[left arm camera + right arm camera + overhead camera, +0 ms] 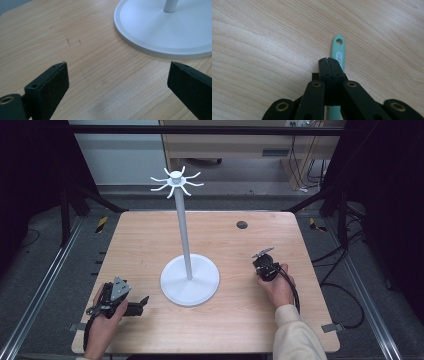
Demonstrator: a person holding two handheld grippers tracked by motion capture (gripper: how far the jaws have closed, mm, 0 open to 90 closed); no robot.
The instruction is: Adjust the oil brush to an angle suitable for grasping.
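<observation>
Right claw [328,60] shut over one mint handle [339,50]; one white stand [189,279].

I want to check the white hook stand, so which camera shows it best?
The high view: the white stand shows whole, with round base, upright pole and hooks on top, at the middle of the wooden table. The left gripper view catches part of the base rim and the pole's foot.

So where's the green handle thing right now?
In the right gripper view, the mint-green handle lies on the wooden table, poking out from under the closed fingers of the right gripper, with its hanging-hole end pointing away from them.
</observation>
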